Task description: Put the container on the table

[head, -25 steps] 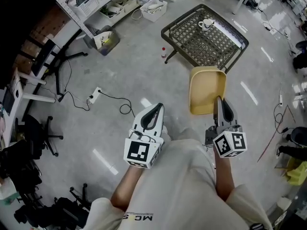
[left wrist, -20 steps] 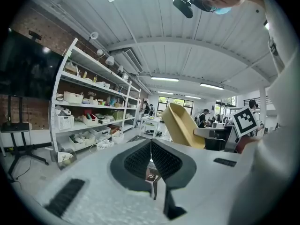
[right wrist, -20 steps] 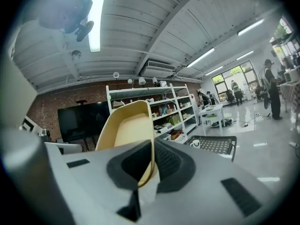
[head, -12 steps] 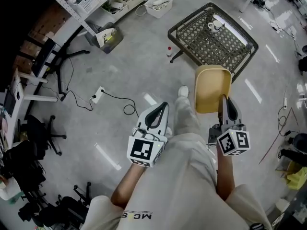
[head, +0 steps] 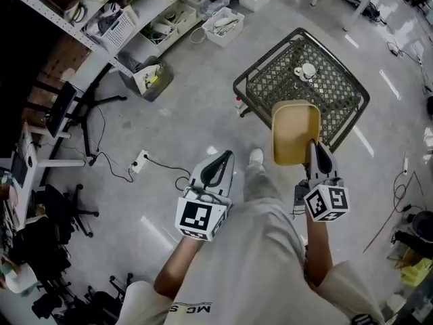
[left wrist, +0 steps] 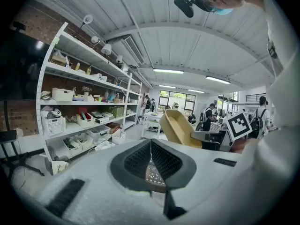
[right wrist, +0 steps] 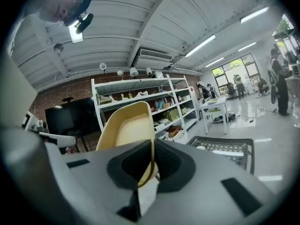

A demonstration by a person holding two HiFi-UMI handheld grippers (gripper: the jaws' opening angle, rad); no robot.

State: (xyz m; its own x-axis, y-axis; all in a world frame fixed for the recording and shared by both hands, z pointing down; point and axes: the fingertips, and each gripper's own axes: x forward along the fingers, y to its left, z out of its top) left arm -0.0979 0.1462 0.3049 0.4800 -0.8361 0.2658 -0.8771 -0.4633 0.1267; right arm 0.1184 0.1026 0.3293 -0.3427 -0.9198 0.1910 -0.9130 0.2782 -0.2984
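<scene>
Grey concrete floor (head: 169, 114) of a workshop, seen from above, with shelving at the far left. A dark mesh-topped table (head: 270, 80) stands far right, with a white cup (head: 306, 70) on it. The right gripper (head: 313, 146) has its jaws closed on the near rim of a yellow container (head: 295, 133), held in the air, its far end seemingly over the table's near edge. The left gripper (head: 222, 158), near left, has its jaws together on nothing. The carry looks nearly done. Next it calls for reaching farther, lowering the container onto bare mesh short of the cup, then releasing it.
</scene>
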